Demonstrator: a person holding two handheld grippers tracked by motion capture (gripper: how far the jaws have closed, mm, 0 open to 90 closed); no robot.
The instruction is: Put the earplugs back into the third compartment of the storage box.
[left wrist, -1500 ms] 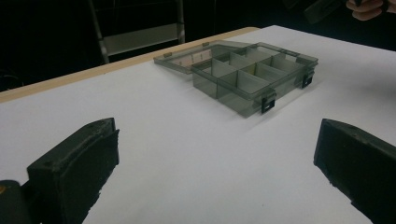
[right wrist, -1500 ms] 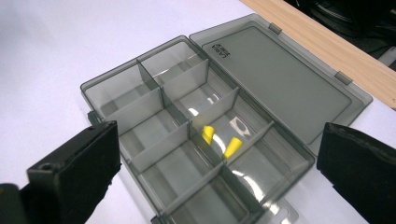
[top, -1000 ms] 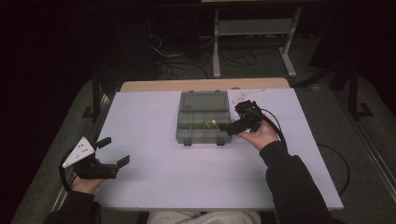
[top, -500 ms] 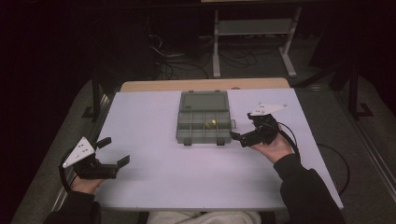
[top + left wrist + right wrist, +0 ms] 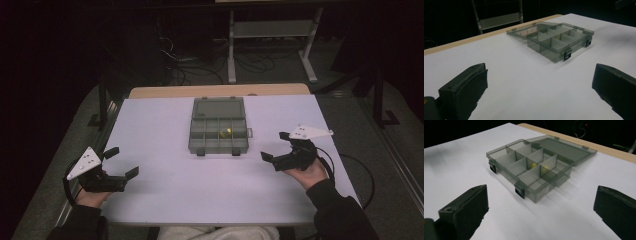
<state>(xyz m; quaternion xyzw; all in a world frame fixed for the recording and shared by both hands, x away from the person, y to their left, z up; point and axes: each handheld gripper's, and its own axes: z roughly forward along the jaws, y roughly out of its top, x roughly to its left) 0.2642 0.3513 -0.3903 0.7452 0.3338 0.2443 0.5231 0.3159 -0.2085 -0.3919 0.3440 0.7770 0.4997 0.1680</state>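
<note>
High view shows your table [image 5: 165,200] as one broad white sheet, and you have both hands parked near its near corners, which leaves the middle free for the work. Ahead of both hand-held grippers, well apart from each, sits the grey compartment box [image 5: 218,139]. Its lid [image 5: 218,107] is swung right back and lies flat on the table beyond the tray, so every cell is open from above and nothing blocks a reach from your side. The two black latches [image 5: 520,191] face you, which suits closing it later from the near edge.

Your right hand-held gripper [image 5: 274,148] rests off to the box's right, just beyond its near corner, jaws spread wide and holding nothing. In the right gripper view the box lies ahead between the two black jaws, so that hand looks aimed at it and is, I judge, the one placed to reach in.

Your left hand-held gripper [image 5: 122,162] sits farther from the box, low by the table's edge, jaws likewise wide apart and empty; it looks parked out of the way rather than ready to act.

Smallest of all, a little yellow piece [image 5: 226,132] lies in one of the middle cells, toward the right gripper's side, against a divider [image 5: 541,166]. Other cells look empty, though their floors are partly hidden.
</note>
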